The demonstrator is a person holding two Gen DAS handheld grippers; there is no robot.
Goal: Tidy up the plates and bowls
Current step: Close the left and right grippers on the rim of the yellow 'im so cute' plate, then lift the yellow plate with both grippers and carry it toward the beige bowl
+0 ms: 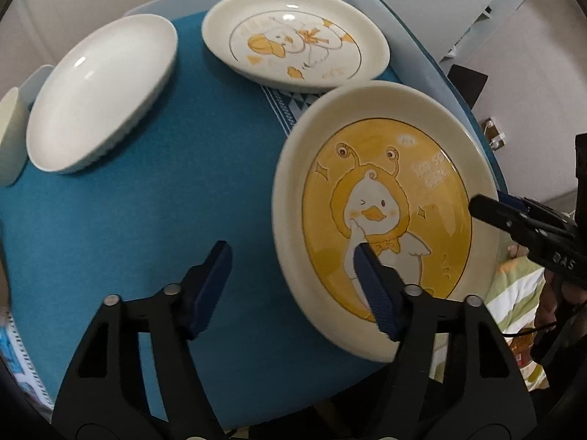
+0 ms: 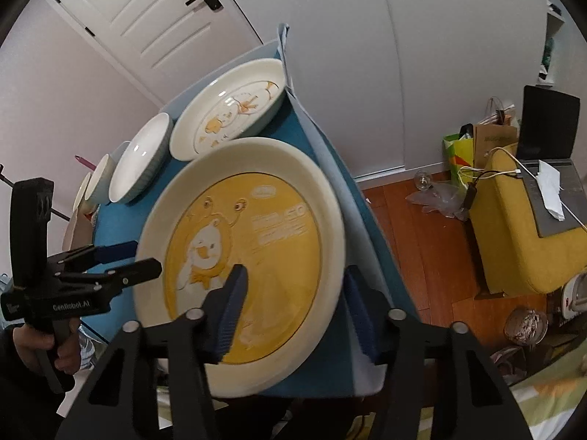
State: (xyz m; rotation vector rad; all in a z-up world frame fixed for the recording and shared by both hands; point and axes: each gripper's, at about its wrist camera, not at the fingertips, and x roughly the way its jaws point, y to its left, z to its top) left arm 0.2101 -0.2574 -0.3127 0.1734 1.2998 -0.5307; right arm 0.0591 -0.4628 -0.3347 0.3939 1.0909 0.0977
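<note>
Yellow fills the centre of the big plate (image 1: 385, 216), a winking duck in a hooded costume printed inside a cream rim; it sits at the near right edge of the teal cloth (image 1: 128, 227), its rim smeared by motion blur. The left gripper (image 1: 290, 282) straddles the plate's left rim, 1 pad over the print and 1 outside over the cloth, jaws apart; whether a pad touches is hard to tell. The right gripper (image 2: 293, 311) straddles the opposite rim, jaws also apart, the outer finger partly hidden behind the plate's edge. Behind stand a cream plate with a duck drawing (image 1: 293, 47) and a plain white ribbed bowl (image 1: 99, 91). More dishes (image 2: 93, 183) beyond the bowl are cut off and hard to make out. A hand (image 2: 36, 348) grips the left tool's handle.
</note>
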